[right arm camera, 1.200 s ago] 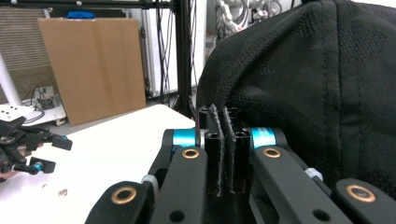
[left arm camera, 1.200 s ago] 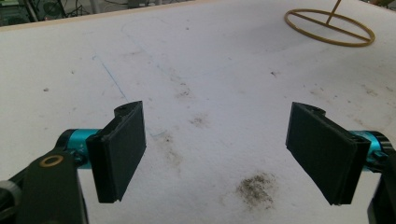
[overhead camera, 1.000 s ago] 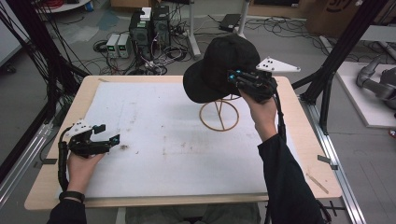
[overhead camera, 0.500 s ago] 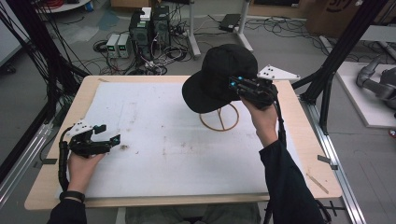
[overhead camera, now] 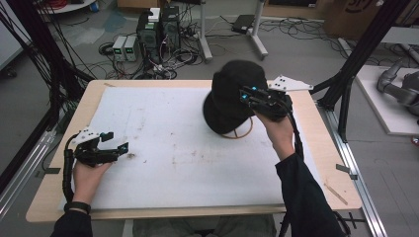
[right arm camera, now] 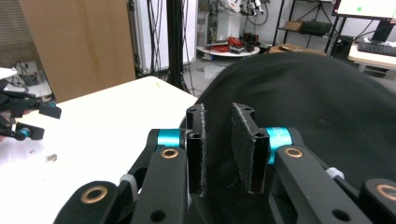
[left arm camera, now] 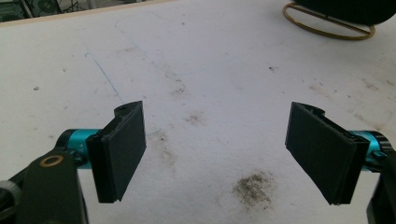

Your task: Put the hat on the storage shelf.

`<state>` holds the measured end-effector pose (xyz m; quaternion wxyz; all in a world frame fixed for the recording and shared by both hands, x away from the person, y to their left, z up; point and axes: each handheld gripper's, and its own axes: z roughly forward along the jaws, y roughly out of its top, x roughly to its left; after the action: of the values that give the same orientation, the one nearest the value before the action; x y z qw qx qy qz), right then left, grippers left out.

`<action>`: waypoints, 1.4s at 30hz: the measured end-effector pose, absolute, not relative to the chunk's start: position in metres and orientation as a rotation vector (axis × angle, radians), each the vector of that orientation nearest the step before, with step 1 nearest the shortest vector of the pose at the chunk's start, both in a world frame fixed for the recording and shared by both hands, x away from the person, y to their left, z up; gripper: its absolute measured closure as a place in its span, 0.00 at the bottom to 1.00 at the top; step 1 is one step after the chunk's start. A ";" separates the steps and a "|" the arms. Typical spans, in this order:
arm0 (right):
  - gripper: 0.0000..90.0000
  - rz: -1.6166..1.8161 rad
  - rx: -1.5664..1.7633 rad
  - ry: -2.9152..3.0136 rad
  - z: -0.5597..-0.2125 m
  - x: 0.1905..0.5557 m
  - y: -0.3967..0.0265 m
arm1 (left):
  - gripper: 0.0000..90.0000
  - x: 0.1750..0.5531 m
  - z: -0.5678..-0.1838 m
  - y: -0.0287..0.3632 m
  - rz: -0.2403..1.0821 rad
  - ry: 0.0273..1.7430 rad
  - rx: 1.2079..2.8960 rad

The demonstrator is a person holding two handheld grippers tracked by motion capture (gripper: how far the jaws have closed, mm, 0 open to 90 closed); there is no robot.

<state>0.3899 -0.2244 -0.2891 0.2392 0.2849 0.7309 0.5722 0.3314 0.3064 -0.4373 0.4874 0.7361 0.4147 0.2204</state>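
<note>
Counting one black cap (overhead camera: pixel 228 97), one gold stand (overhead camera: pixel 241 133), two tools.

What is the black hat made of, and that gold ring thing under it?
The black hat looks like soft, matte cloth: it shows no shine and drapes in gentle folds in the right gripper view. The gold ring stand looks like thin metal wire with a brassy, slightly shiny finish, though painted wire is possible.

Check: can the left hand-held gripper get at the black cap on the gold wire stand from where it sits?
Probably yes. The left hand-held gripper is open and nothing lies between it and the black cap on the gold wire stand. But the right hand-held gripper crowds the cap's near side.
</note>
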 end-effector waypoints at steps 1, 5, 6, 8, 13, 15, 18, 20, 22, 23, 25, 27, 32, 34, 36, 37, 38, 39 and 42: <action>0.82 1.558 0.775 2.002 -0.290 0.390 -0.224 | 0.23 0.331 -0.437 0.306 0.536 1.007 1.791; 0.76 1.562 0.771 1.990 -0.289 0.387 -0.226 | 0.22 0.332 -0.437 0.307 0.536 1.006 1.792; 0.73 1.564 0.770 1.984 -0.289 0.385 -0.227 | 0.22 0.332 -0.437 0.306 0.536 1.007 1.789; 0.71 1.568 0.768 1.979 -0.290 0.383 -0.230 | 0.22 0.332 -0.437 0.306 0.536 1.006 1.788; 0.58 1.566 0.761 1.971 -0.295 0.374 -0.242 | 0.22 0.331 -0.437 0.306 0.539 1.000 1.778; 0.55 1.575 0.754 1.971 -0.298 0.370 -0.249 | 0.22 0.331 -0.436 0.306 0.544 0.996 1.773; 0.45 1.583 0.782 1.964 -0.306 0.363 -0.261 | 0.22 0.331 -0.436 0.305 0.549 0.992 1.769; 0.45 1.586 0.791 1.967 -0.309 0.361 -0.266 | 0.22 0.332 -0.436 0.305 0.551 0.989 1.767; 0.38 1.587 0.828 1.967 -0.320 0.356 -0.279 | 0.22 0.332 -0.434 0.301 0.556 0.980 1.765; 0.36 1.585 0.846 1.968 -0.325 0.355 -0.284 | 0.22 0.333 -0.434 0.301 0.559 0.976 1.768; 0.34 1.583 0.876 1.959 -0.332 0.352 -0.292 | 0.22 0.333 -0.432 0.297 0.575 0.964 1.777; 0.32 1.595 0.908 1.946 -0.342 0.349 -0.302 | 0.22 0.334 -0.431 0.293 0.573 0.955 1.786; 0.27 1.594 0.991 1.914 -0.362 0.344 -0.317 | 0.22 0.335 -0.429 0.284 0.582 0.937 1.805; 0.27 1.590 1.003 1.913 -0.365 0.343 -0.318 | 0.22 0.335 -0.428 0.281 0.582 0.931 1.807; 0.25 1.569 1.048 1.917 -0.377 0.342 -0.322 | 0.22 0.335 -0.428 0.277 0.586 0.926 1.812; 0.24 1.561 1.068 1.921 -0.383 0.342 -0.324 | 0.22 0.336 -0.429 0.276 0.580 0.923 1.813; 0.24 1.559 1.084 1.923 -0.387 0.343 -0.326 | 0.22 0.336 -0.429 0.276 0.580 0.923 1.813; 0.24 1.559 1.084 1.923 -0.387 0.343 -0.326 | 0.22 0.336 -0.429 0.275 0.580 0.922 1.821; 0.24 1.551 1.127 1.936 -0.400 0.344 -0.332 | 0.22 0.337 -0.430 0.273 0.578 0.918 1.836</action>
<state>0.3437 -0.3317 -0.4005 0.2068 0.4048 0.6953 0.5567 0.3366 0.2731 -0.4303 0.4834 0.7538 0.3767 0.2371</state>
